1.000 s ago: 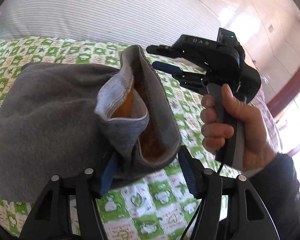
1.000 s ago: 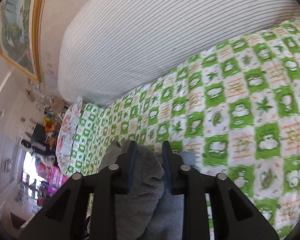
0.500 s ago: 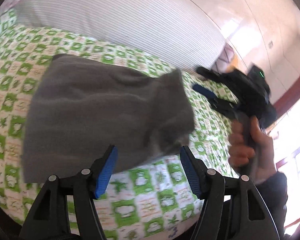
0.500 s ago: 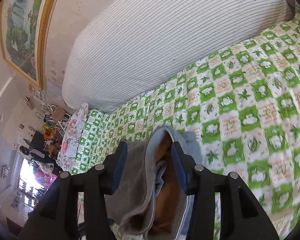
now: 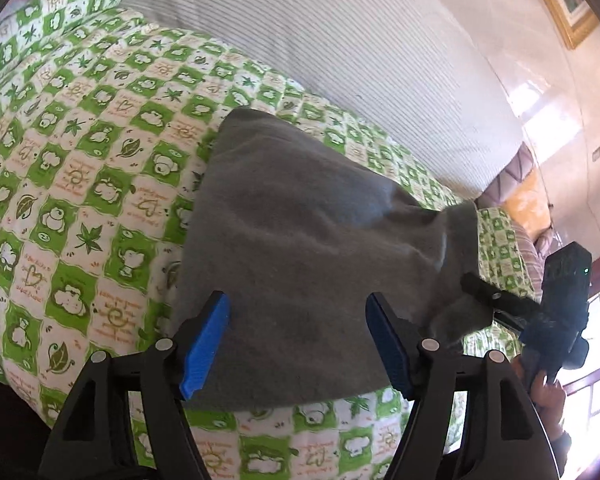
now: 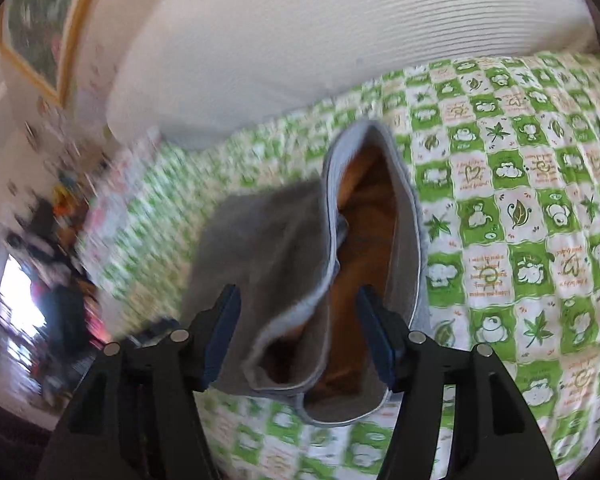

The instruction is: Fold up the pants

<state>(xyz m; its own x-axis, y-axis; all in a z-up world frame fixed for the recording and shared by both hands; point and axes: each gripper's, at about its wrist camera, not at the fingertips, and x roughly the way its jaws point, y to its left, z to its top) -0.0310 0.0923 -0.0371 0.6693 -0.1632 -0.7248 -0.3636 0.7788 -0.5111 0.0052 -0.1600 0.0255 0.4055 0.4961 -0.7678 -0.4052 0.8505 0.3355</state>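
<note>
Left wrist view: left gripper (image 5: 296, 340) hangs spread wide over folded grey pants (image 5: 300, 240) on a green-checked bed cover (image 5: 80, 160), nothing between its blue pads (image 5: 204, 340).

To its right in the same view, the right gripper (image 5: 496, 308) is raised in the person's right hand (image 5: 544, 392), its dark fingers at the cloth's bunched right corner; whether they pinch that corner is hidden from this angle. Right wrist view shows the right gripper (image 6: 298, 332) with fingers parted, the open end of the pants (image 6: 340, 260) lying between them without touching either pad. That opening gapes, showing a pale grey hem and an orange lining inside. A white striped bolster (image 5: 360, 52) runs along the far edge of the cover.
</note>
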